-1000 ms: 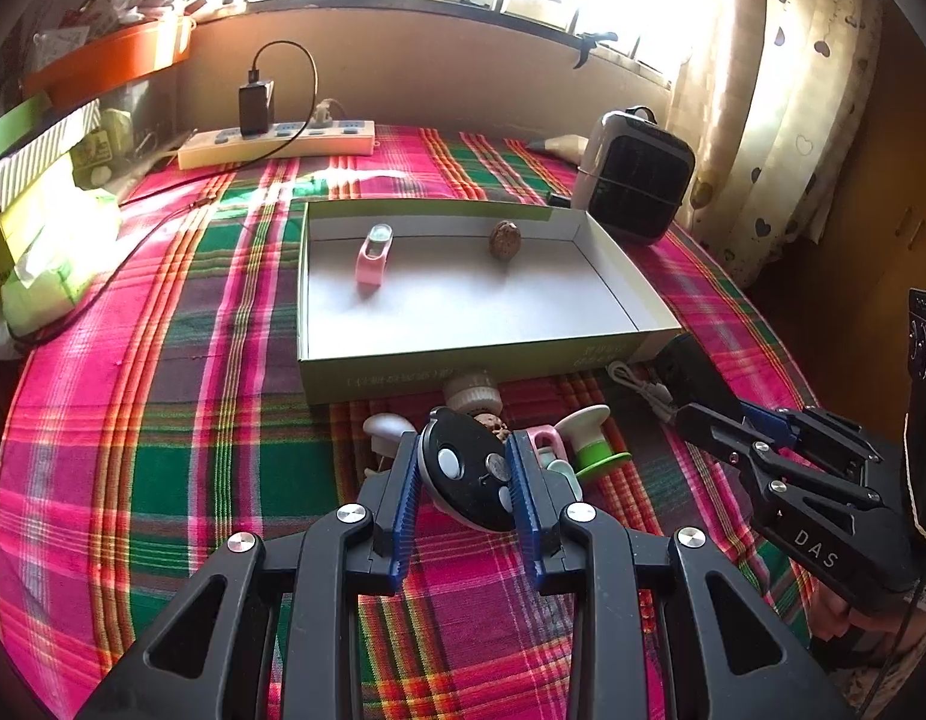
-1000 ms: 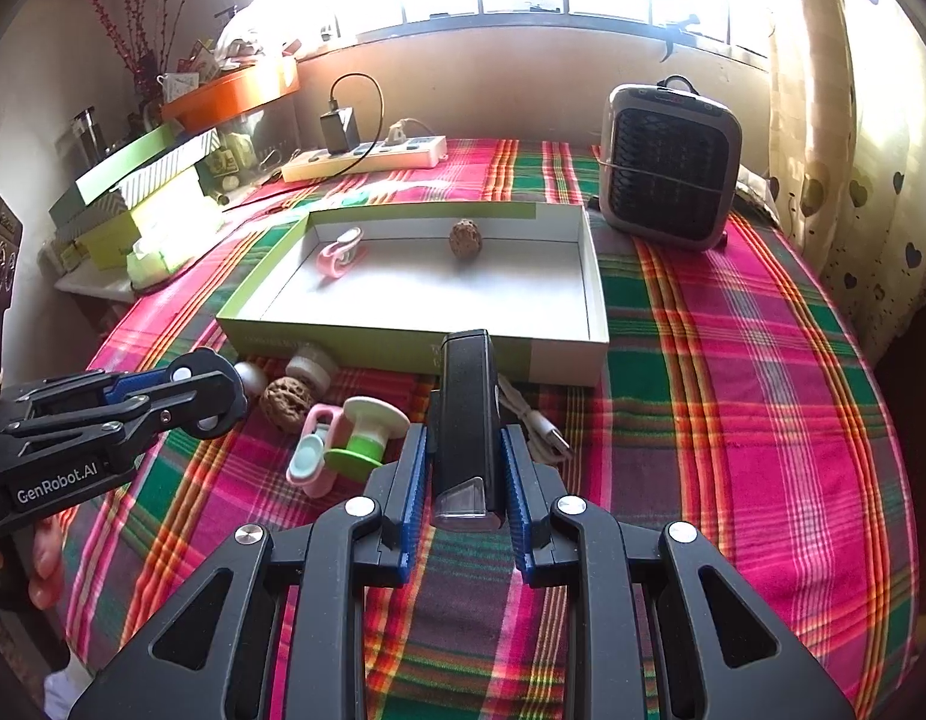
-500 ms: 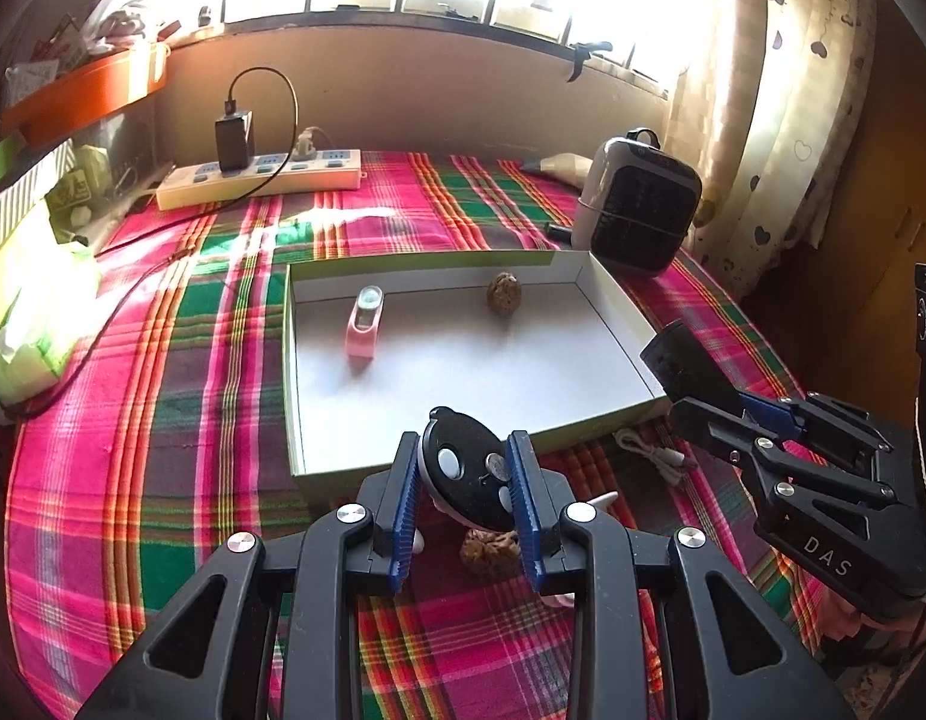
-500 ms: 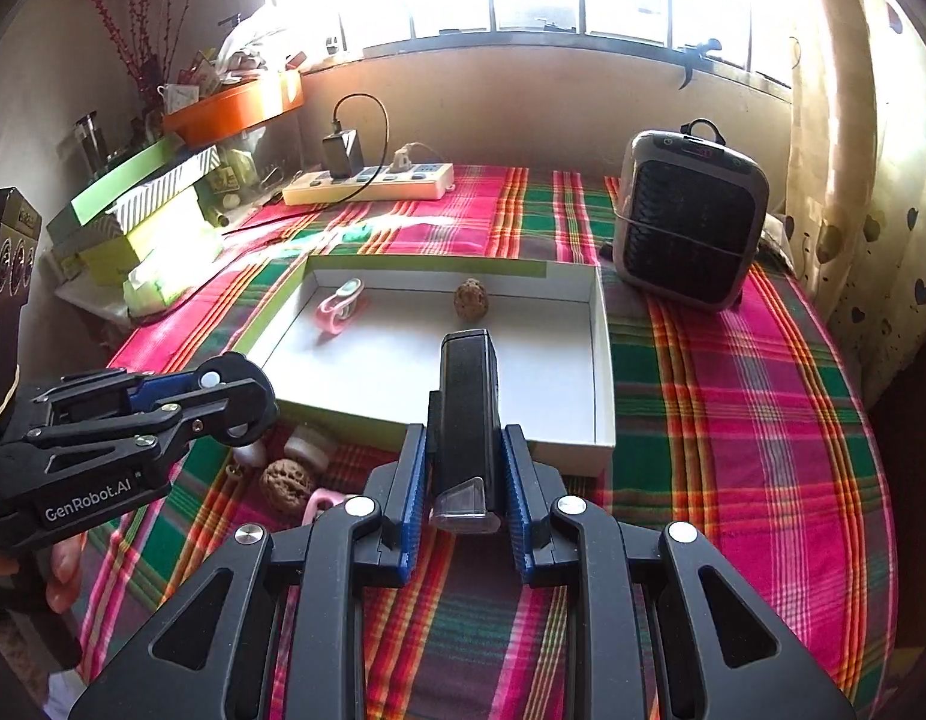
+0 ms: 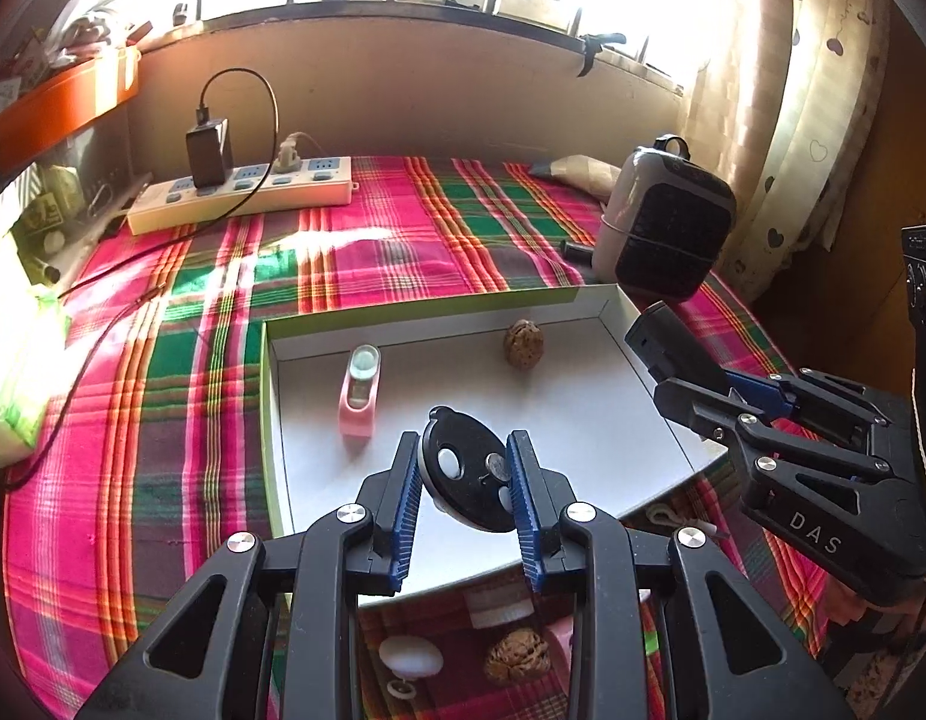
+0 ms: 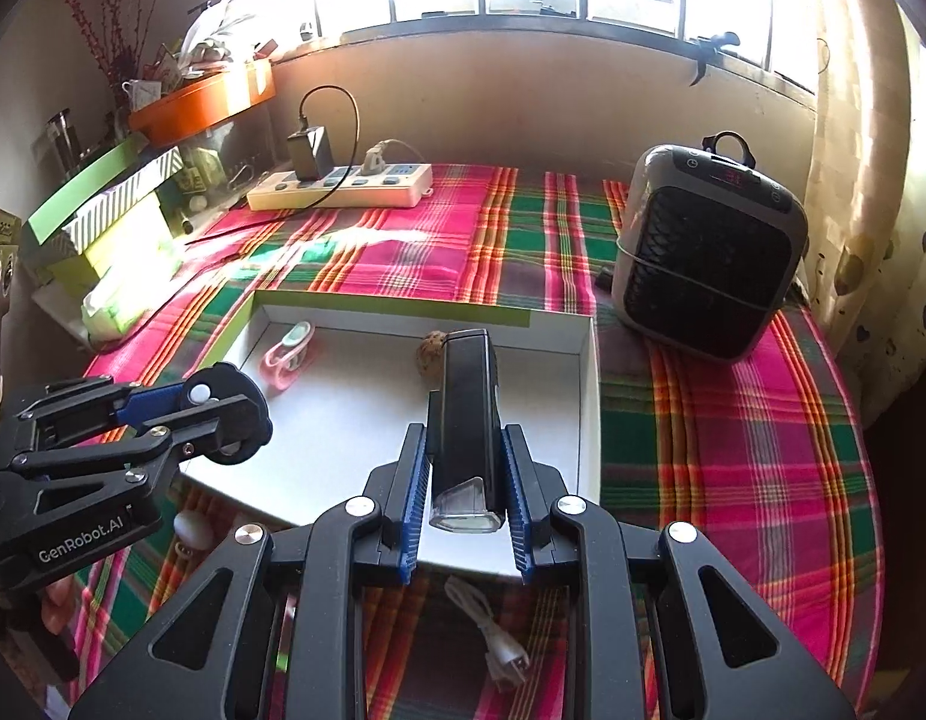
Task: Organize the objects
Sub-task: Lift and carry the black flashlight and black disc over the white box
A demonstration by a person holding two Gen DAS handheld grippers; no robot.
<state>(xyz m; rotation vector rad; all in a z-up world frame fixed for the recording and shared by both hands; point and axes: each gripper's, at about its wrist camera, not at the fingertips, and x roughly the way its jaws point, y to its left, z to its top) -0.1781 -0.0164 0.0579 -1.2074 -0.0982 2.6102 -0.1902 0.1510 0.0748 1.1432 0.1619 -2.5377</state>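
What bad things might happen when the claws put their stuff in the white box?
1. The left claw pinches the round black disc by its edges, so it might slip out or roll once dropped.
2. The long black device in the right claw points toward the walnut in the box and could knock it.
3. Both claws hover close together and might bump.

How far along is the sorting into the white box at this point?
Done: a pink clip-shaped gadget and a brown walnut already lie in the shallow white cardboard box. In hand: the left gripper holds a round black disc and the right gripper a black bar-shaped device, both over the box. Left: a second walnut, a white knob and a white cable on the plaid tablecloth.
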